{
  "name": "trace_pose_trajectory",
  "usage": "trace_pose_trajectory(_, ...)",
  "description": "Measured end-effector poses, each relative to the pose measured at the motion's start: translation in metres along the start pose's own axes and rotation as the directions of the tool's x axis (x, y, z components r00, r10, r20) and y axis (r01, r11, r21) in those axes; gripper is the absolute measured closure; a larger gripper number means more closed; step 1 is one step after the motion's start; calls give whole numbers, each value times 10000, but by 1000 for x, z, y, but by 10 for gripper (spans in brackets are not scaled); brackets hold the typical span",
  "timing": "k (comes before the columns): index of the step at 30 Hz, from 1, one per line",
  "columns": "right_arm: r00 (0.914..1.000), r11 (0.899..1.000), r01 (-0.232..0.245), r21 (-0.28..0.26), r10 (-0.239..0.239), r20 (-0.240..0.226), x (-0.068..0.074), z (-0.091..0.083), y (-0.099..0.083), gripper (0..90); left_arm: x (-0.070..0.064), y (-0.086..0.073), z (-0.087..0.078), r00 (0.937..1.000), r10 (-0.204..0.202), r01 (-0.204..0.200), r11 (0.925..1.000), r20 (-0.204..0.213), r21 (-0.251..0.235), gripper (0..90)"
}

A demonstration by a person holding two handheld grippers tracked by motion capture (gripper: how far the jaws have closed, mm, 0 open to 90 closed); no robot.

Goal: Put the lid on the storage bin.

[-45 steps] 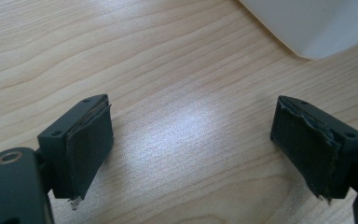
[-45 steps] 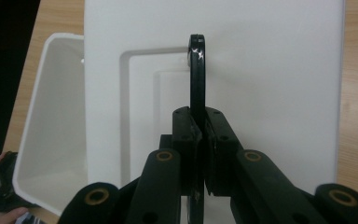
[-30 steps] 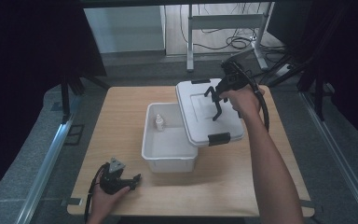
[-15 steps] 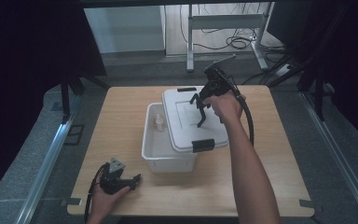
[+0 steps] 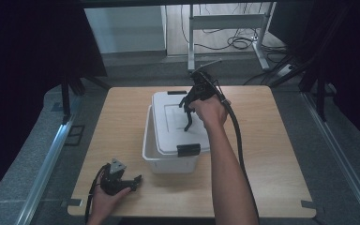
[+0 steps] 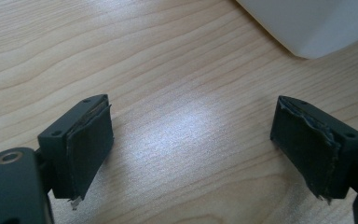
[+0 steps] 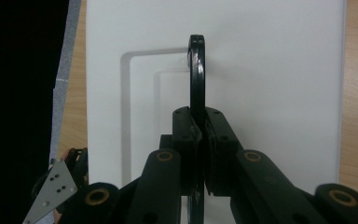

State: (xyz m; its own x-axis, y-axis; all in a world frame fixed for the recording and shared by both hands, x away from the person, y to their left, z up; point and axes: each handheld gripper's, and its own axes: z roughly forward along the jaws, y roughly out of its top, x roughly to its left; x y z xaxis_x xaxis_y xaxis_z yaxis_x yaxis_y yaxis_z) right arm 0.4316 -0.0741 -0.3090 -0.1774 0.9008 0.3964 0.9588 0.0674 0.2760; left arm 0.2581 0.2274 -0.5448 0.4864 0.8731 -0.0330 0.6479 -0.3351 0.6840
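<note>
A white plastic bin (image 5: pixel 166 163) stands in the middle of the wooden table. Its white lid (image 5: pixel 168 119) lies over the bin, shifted a little to the right, so the bin's left rim shows. My right gripper (image 5: pixel 191 102) is shut on the lid's black handle (image 5: pixel 188 121). In the right gripper view the jaws (image 7: pixel 199 126) pinch that upright handle (image 7: pixel 196 70) above the lid (image 7: pixel 270 70). My left gripper (image 5: pixel 133 182) rests open on the table at the front left, and nothing lies between its pads (image 6: pixel 191 135). A corner of the bin (image 6: pixel 307 23) shows beyond them.
Black latches sit at the lid's front edge (image 5: pixel 188 149) and back edge (image 5: pixel 176 93). Bare tabletop (image 5: pixel 272 154) lies to the right of the bin. The left gripper's grey plate (image 7: pixel 53 189) shows past the lid's edge. Beyond the table are a metal frame and cables (image 5: pixel 234 44).
My right gripper has carried the lid by its handle leftward, from beside the bin's right side to over the bin. The left gripper has stayed put.
</note>
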Motion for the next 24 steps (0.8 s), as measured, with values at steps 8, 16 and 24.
trace_pose_trajectory(8,9988,9990,-453,-7,453,-200,7,6,-7,849,0,0,0,10000,-26,26,10000,-4,-24,129)
trace_pose_trajectory(16,9952,9962,-868,23,868,-450,15,13,-12,850,0,0,0,10000,-20,20,10000,3,-23,129)
trace_pose_trajectory(24,9902,9911,-1330,-9,1329,-426,13,28,-15,849,0,0,0,10000,12,-12,10000,22,2,128)
